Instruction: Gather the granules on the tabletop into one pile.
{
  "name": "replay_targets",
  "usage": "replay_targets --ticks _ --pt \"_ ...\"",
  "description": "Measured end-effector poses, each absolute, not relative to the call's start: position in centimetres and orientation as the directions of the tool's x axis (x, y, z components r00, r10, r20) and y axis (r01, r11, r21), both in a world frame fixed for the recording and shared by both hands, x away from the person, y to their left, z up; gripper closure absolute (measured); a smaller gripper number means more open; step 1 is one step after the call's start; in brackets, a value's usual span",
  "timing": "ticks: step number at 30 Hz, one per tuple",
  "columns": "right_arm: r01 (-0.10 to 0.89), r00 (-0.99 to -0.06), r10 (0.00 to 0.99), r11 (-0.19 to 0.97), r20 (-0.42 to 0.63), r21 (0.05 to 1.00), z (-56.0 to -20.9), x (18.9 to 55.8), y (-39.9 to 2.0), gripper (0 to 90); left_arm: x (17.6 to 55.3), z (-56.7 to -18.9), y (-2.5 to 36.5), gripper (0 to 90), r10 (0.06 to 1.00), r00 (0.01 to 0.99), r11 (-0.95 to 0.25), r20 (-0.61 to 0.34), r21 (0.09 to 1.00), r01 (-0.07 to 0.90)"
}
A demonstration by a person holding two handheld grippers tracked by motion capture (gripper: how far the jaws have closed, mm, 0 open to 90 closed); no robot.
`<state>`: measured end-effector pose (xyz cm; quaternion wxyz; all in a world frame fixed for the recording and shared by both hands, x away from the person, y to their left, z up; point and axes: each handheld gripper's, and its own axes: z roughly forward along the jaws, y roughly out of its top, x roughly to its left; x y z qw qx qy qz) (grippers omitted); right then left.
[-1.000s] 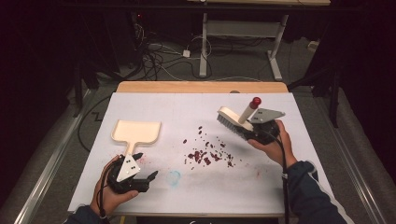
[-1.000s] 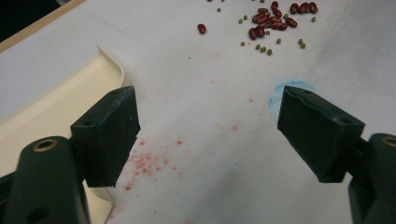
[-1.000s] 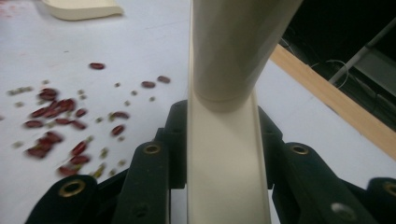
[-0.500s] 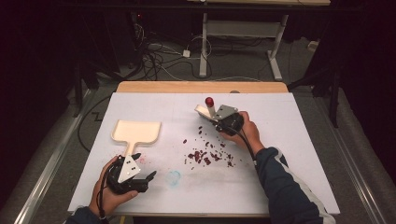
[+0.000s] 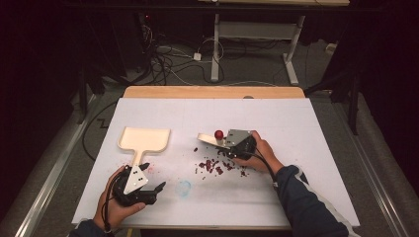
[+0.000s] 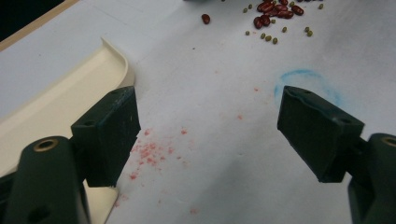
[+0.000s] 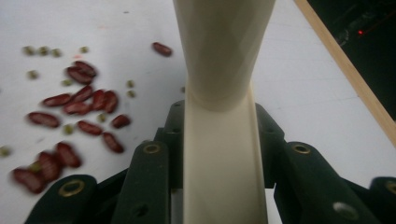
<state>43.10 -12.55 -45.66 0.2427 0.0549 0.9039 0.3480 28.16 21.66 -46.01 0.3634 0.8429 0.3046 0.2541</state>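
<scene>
Right gripper view: brush handle [image 7: 224,93] cut off at 12 o'clock, head out of frame; beans [image 7: 79,105] at 9 o'clock motion-blurred. Left gripper view: dustpan [image 6: 56,107] cropped at 9 o'clock; bean pile [image 6: 273,9] clipped at 12. High view: beans [image 5: 217,165] too small to tell apart.

A cream dustpan [image 5: 144,139] lay flat at centre-left of the high view, mouth away from the person, handle toward the bottom. Dark red beans [image 5: 216,165] with small green ones were scattered just right of centre. A cream brush [image 5: 211,139], red knob on top, sat tilted just above the beans, its handle [image 7: 219,154] clamped.
</scene>
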Motion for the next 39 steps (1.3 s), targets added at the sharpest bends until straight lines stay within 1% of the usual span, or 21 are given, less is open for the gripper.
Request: replay_targets --ticks 1,2,7,14,18,25,31,39 --pt "-0.089 -0.881 0.248 0.749 -0.402 0.656 -45.6 42.8 -12.8 67.0 28.2 -46.0 21.7 20.3 0.698 0.686 -0.551 0.207 0.767 0.329" --pt "-0.083 -0.888 0.248 0.742 -0.388 0.665 -45.5 42.3 -13.0 67.0 28.2 -46.0 21.6 20.3 0.698 0.686 -0.551 0.207 0.767 0.329" --pt "-0.117 -0.911 0.192 0.728 -0.365 0.676 -45.2 40.8 -14.2 67.0 28.2 -46.0 21.5 20.3 0.695 0.688 -0.555 0.209 0.764 0.329" --pt "-0.143 -0.924 0.149 0.719 -0.352 0.680 -44.9 39.5 -15.3 67.1 28.2 -46.0 21.4 20.5 0.690 0.693 -0.558 0.209 0.763 0.326" --pt "-0.149 -0.927 0.142 0.711 -0.348 0.687 -44.6 39.3 -15.7 67.3 28.1 -46.0 21.5 20.4 0.685 0.698 -0.560 0.209 0.764 0.321" --pt "-0.150 -0.910 0.181 0.695 -0.373 0.703 -43.6 39.1 -16.3 67.6 28.1 -45.9 21.5 20.5 0.683 0.699 -0.561 0.209 0.763 0.321" --pt "-0.121 -0.889 0.251 0.679 -0.384 0.724 -42.4 39.4 -16.5 67.6 28.1 -46.0 21.4 20.5 0.684 0.699 -0.564 0.209 0.760 0.324" --pt "-0.064 -0.858 0.339 0.674 -0.385 0.736 -42.4 42.2 -13.8 67.6 28.4 -46.2 21.2 20.9 0.682 0.704 -0.567 0.199 0.752 0.337"
